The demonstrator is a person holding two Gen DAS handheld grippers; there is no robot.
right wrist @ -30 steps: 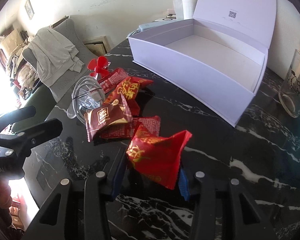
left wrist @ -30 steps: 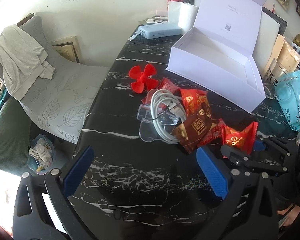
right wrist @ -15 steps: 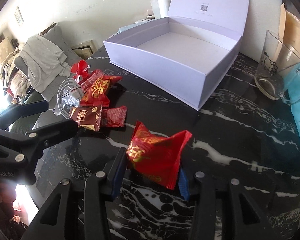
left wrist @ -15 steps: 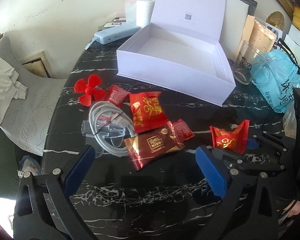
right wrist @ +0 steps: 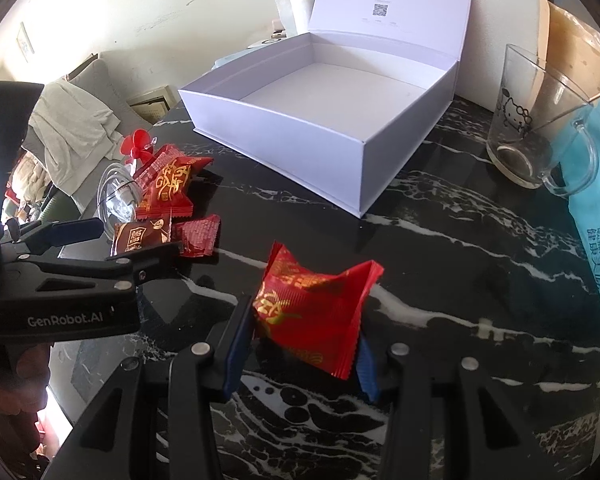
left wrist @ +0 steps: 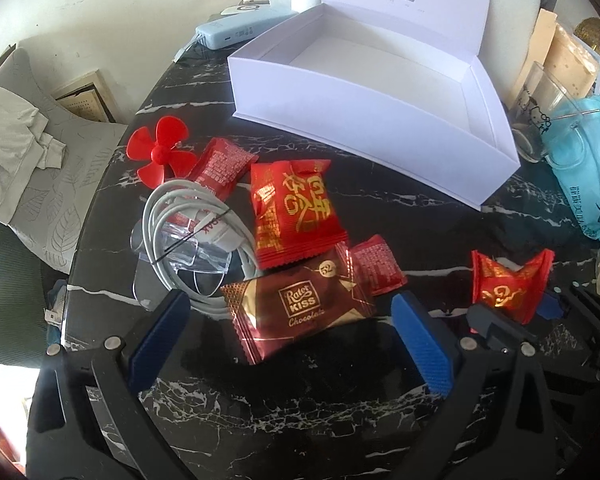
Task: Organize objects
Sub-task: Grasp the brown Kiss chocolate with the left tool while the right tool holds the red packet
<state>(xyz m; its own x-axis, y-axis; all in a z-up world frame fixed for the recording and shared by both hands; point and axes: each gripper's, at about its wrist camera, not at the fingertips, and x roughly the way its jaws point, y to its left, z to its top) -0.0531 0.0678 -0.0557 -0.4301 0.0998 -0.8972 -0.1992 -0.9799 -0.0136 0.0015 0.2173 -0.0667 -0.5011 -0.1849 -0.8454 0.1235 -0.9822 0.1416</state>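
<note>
Red candy packet (right wrist: 314,312): pinched between the blue pads of my right gripper (right wrist: 300,354), jaws partly closed on its sides, above the black marble table (right wrist: 440,264).
White box (right wrist: 320,120): lid up, at 12 o'clock from the held packet, well apart from it.
Left gripper (left wrist: 288,344): jaws spread wide, holding nothing; the brown chocolate packet (left wrist: 300,310) lies between its blue pads without touching them.
Snack pile: a large red packet (left wrist: 296,212) at 12 o'clock from the chocolate, a small red packet (left wrist: 376,266) at its 2 o'clock, another red packet (left wrist: 220,166) farther at 11 o'clock.
White cable (left wrist: 168,232): coiled with clear plastic, at 10 o'clock from the chocolate.
Red fan blade (left wrist: 160,154): at 11 o'clock beyond the cable.
Glass mug (right wrist: 540,124): at 2 o'clock from my right gripper, beside a blue bag (right wrist: 596,208).
</note>
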